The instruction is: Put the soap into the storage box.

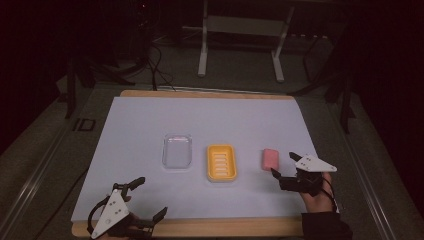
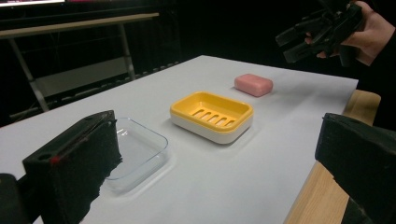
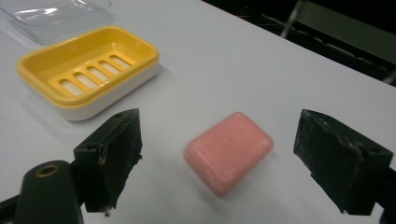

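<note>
**Mia:** What is on the table (image 1: 150, 120)?

**Ben:** A yellow soap dish (image 1: 221, 162) sits in the middle. I will tell you where everything is from that dish. A clear lid (image 1: 177, 150) lies flat just beside it, on one side. A pink soap (image 1: 270, 158) lies on the other side, near the dish but not touching it.

**Mia:** Is the soap in the dish?

**Ben:** No. The dish has nothing in it. The soap is on the white table top.

**Mia:** What are the hands doing?

**Ben:** The right gripper (image 1: 281, 163) is past the soap, on the far side from the dish. Its jaws are wide apart, and they hold nothing. In the right gripper view, the soap (image 3: 229, 151) sits between the two jaws, a little ahead of them. They are not touching it.

**Mia:** And the other one?

**Ben:** The left gripper (image 1: 151, 198) waits near the edge of the table, well away from the dish. Its jaws are wide apart too, and it has nothing.

**Mia:** So what step is this?

**Ben:** I think the right one is getting ready to grab the soap. Nobody told us the job, so that is my guess.

**Mia:** What must it do next?

**Ben:** Go down a bit, so one jaw is on each side of the soap. Then squeeze gently. Soap can be slippery, so it might slide out.
</note>
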The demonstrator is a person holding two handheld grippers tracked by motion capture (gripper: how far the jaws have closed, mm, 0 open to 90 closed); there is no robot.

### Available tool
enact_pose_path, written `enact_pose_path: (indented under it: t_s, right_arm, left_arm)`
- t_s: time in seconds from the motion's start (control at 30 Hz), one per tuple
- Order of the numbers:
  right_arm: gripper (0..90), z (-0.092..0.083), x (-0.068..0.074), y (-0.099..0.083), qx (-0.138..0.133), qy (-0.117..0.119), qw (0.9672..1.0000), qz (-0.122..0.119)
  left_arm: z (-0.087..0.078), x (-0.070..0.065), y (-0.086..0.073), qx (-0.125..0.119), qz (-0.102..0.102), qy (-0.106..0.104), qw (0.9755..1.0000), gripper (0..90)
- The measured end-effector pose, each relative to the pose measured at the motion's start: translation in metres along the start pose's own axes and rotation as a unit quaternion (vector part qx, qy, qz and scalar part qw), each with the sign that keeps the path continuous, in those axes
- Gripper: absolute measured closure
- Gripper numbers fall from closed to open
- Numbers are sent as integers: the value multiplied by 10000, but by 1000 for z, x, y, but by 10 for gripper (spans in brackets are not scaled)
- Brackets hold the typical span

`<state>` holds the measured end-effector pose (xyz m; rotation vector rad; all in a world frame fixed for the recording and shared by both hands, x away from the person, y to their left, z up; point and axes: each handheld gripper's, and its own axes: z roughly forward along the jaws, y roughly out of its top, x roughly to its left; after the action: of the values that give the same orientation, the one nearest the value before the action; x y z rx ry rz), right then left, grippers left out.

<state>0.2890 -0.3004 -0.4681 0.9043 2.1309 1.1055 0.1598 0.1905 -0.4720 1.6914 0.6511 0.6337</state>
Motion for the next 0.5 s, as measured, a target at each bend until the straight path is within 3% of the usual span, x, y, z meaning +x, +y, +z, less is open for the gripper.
enact_pose_path:
  t_s: [0.17,0.2,0.33,0.37,0.47,0.5]
  right_arm:
    - [139,-2,-2,2,10,-303,9995,-5]
    - [139,-3,-4,2,0,-458,9989,49]
    - [139,-4,-7,3,83,-600,9979,232]
    - [138,-5,-8,4,138,-678,9969,375]
    - [138,-6,-9,5,209,-884,9948,453]
    - [136,-8,-11,5,264,-1126,9915,595]
  left_arm:
    - [0,1,0,12,-7,40,10000,3]
    - [0,1,0,16,-10,41,10000,3]
    - [1,1,-1,55,1,40,10000,3]
    - [1,0,-1,64,9,47,10000,3]
    - [1,0,-1,69,21,63,10000,3]
    - [1,0,-1,75,33,67,9999,3]
